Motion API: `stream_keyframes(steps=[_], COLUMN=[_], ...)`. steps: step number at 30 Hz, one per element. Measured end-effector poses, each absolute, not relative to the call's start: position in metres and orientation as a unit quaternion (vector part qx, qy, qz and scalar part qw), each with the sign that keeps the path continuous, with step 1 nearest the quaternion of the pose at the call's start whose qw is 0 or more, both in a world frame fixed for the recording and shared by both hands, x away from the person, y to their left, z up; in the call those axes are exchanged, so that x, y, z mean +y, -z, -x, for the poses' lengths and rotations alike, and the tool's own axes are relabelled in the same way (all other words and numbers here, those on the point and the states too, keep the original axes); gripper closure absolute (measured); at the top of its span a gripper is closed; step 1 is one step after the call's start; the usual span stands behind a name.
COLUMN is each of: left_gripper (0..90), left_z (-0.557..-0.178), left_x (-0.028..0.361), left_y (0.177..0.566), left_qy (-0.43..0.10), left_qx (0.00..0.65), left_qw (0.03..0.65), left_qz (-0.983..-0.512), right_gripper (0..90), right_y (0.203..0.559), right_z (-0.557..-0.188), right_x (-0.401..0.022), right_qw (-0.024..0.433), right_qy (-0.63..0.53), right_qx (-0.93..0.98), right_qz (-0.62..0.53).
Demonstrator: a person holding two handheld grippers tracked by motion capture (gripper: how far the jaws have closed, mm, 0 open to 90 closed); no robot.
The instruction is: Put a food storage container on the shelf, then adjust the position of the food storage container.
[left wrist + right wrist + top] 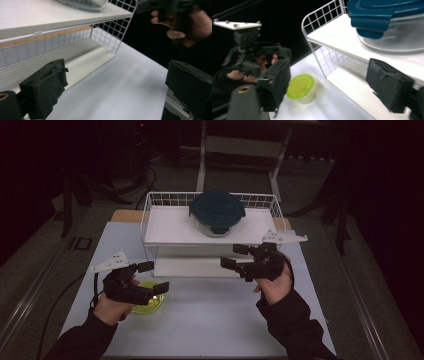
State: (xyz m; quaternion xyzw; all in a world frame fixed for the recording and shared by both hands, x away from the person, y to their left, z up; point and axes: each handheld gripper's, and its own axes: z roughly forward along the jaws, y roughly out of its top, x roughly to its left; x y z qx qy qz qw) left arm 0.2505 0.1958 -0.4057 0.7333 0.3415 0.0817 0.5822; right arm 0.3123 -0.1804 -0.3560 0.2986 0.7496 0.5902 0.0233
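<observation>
A glass container with a dark teal lid stands on the top shelf of a white wire rack. A small tub with a yellow-green lid sits on the white table, left of the rack. My left gripper hovers just above and beside the tub, open, with nothing between its jaws. My right gripper stands open in front of the rack's right half, level with the lower shelf opening, and is empty. The glass container's base shows at the top of the left gripper view.
The rack has a lower shelf that lies bare. The white table top extends in front of both hands. Dark floor, a cable and stand legs surround the table.
</observation>
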Motion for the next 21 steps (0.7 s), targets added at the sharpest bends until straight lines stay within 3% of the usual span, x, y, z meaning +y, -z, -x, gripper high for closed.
stream_keyframes(steps=[6,8,16,21], left_gripper=[6.3,12.8,20.8,30.7], left_z=[-0.243,-0.240,-0.231,-0.225], left_x=[0.208,0.213,0.236,0.246], left_y=[0.410,0.412,0.419,0.425], left_qy=[-0.102,-0.109,-0.119,-0.119], left_qx=[0.348,0.349,0.352,0.352], left_qw=[0.572,0.569,0.552,0.540], left_qz=[-0.736,-0.736,-0.746,-0.755], right_gripper=[16.9,16.9,16.9,17.6], right_y=[0.362,0.365,0.372,0.385], right_z=[-0.297,-0.292,-0.278,-0.266], right_x=[-0.194,-0.198,-0.212,-0.227], right_qw=[0.037,0.040,0.049,0.057], right_qy=[-0.601,-0.600,-0.604,-0.595], right_qx=[0.746,0.746,0.742,0.743], right_qz=[-0.285,-0.286,-0.285,-0.299])
